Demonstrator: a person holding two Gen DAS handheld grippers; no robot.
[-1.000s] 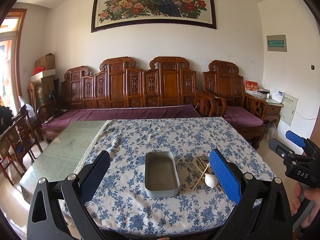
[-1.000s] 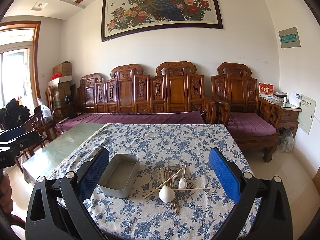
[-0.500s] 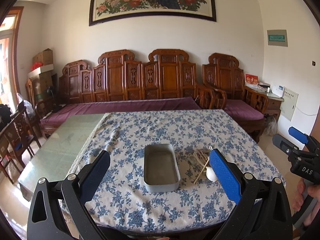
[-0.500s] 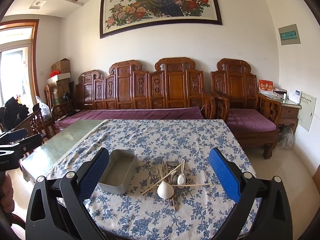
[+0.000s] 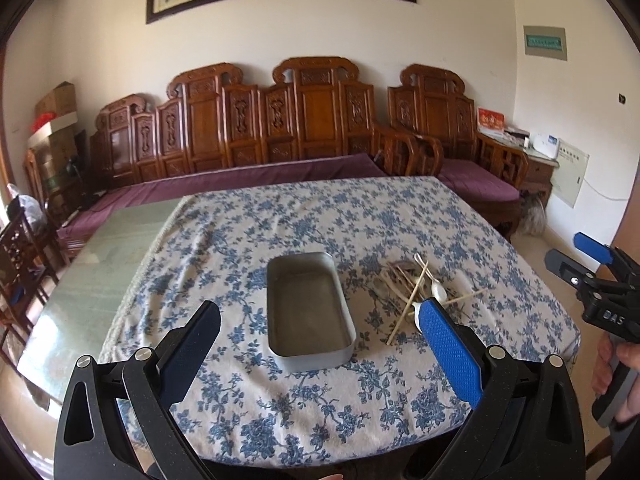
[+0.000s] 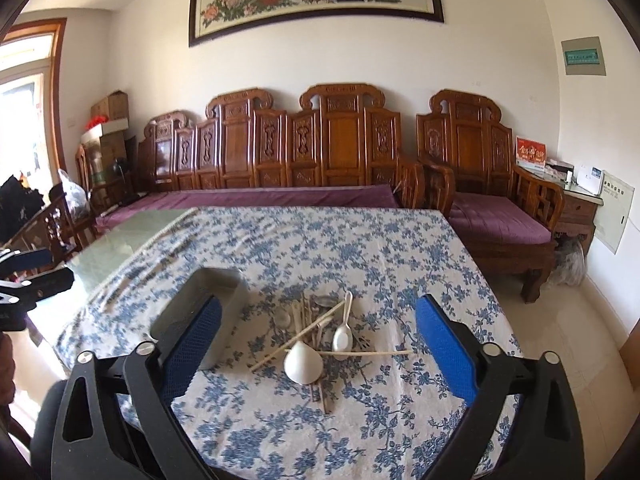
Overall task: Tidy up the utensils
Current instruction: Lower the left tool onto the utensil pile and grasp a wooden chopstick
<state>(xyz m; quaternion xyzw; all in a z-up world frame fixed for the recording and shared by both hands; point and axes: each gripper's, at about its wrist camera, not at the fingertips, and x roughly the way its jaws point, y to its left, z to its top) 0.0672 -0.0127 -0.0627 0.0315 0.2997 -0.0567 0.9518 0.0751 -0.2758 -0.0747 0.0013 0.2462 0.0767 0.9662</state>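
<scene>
A grey metal tray point(image 5: 310, 308) stands empty on the blue-flowered tablecloth point(image 5: 320, 224). A loose pile of utensils point(image 6: 320, 328) lies to its right: white spoons point(image 6: 303, 362), wooden chopsticks point(image 6: 298, 336) and metal spoons. The pile also shows in the left wrist view point(image 5: 416, 288). My left gripper point(image 5: 320, 332) is open and empty, above the near table edge in front of the tray. My right gripper point(image 6: 318, 328) is open and empty, above the near edge in front of the pile. It shows in the left wrist view point(image 5: 592, 264). The tray also shows in the right wrist view point(image 6: 236, 296).
The cloth leaves a bare green glass strip point(image 5: 100, 264) at the table's left. A carved wooden sofa point(image 5: 280, 128) with purple cushions stands behind the table, and an armchair point(image 6: 480, 184) at the back right. Dark chairs point(image 5: 20, 256) stand at the left.
Both grippers have moved forward and tilted down toward the table; the tray and the pile look larger and nearer. Both stay open.
</scene>
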